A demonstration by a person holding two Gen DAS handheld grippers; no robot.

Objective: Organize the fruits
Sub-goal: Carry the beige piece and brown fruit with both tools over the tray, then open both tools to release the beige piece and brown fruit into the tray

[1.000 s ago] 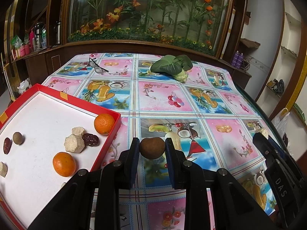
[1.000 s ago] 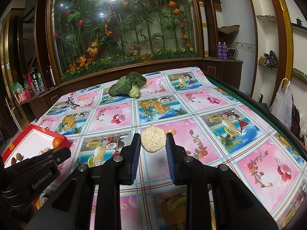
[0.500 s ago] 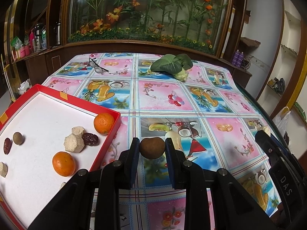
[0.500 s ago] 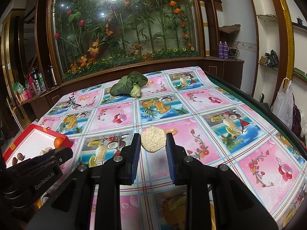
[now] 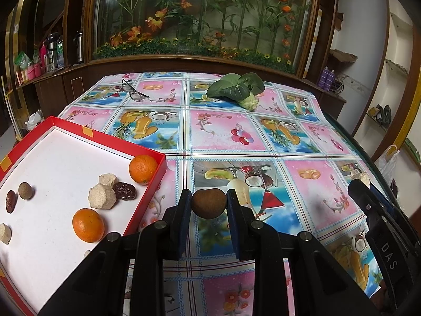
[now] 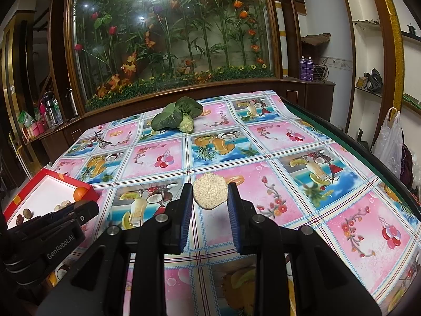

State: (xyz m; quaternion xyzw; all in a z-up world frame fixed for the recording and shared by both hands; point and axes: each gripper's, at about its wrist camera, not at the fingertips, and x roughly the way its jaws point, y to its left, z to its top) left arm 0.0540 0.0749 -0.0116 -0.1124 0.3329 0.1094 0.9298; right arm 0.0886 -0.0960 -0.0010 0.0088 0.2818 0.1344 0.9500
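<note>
My left gripper (image 5: 208,202) is shut on a round brown fruit (image 5: 208,203) and holds it above the tablecloth, just right of the red tray (image 5: 155,184). The tray holds two oranges (image 5: 143,169), beige chunks (image 5: 101,197), a dark red date (image 5: 124,191) and a small brown ball (image 5: 26,190). My right gripper (image 6: 210,194) is shut on a beige crumbly cake (image 6: 210,191) above the table's middle. The left gripper's body (image 6: 50,237) shows at the right wrist view's lower left, with the tray (image 6: 86,192) behind it. The right gripper's body (image 5: 381,226) shows at the left wrist view's right edge.
A leafy green vegetable (image 5: 236,88) lies at the far side of the table, also in the right wrist view (image 6: 176,117). Spectacles (image 5: 133,90) lie at the far left. The table's right edge (image 6: 355,152) drops off beside a hanging plastic bag (image 6: 389,142).
Both grippers hold their items as before. The right gripper has drifted slightly right and back in the left wrist view; the left gripper has barely moved.
</note>
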